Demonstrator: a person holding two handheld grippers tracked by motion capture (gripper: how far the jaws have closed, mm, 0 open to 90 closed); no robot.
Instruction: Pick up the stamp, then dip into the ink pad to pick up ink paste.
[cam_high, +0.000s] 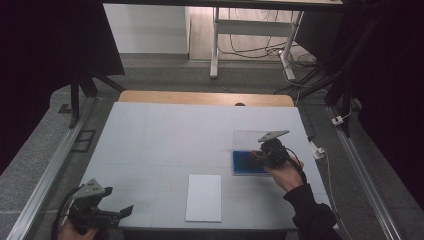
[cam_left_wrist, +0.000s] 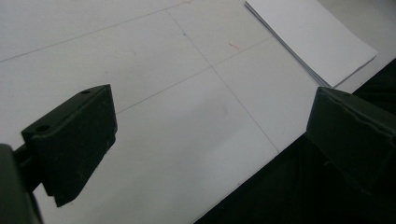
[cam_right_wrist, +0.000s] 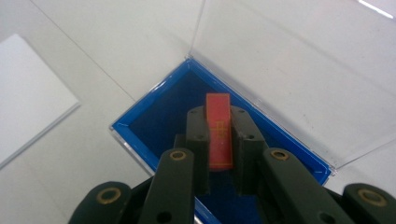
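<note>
Table (cam_high: 160, 145) – white, broad. Paper sheet (cam_high: 203, 198) laid near front edge. Blue box (cam_right_wrist: 159, 116), clear lid raised, at right side. Left gripper (cam_high: 112, 212) – jaws spread, nothing between. Right gripper (cam_right_wrist: 219, 140) clamped on red card (cam_right_wrist: 219, 126), held over box interior.

A red card (cam_right_wrist: 219, 130) with thin gold line markings sits over the deep blue lining of a clear-lidded box (cam_right_wrist: 154, 121). The sheet of paper (cam_high: 204, 197) is white, the bench (cam_high: 165, 135) pale grey, both hand-held grippers black.
</note>
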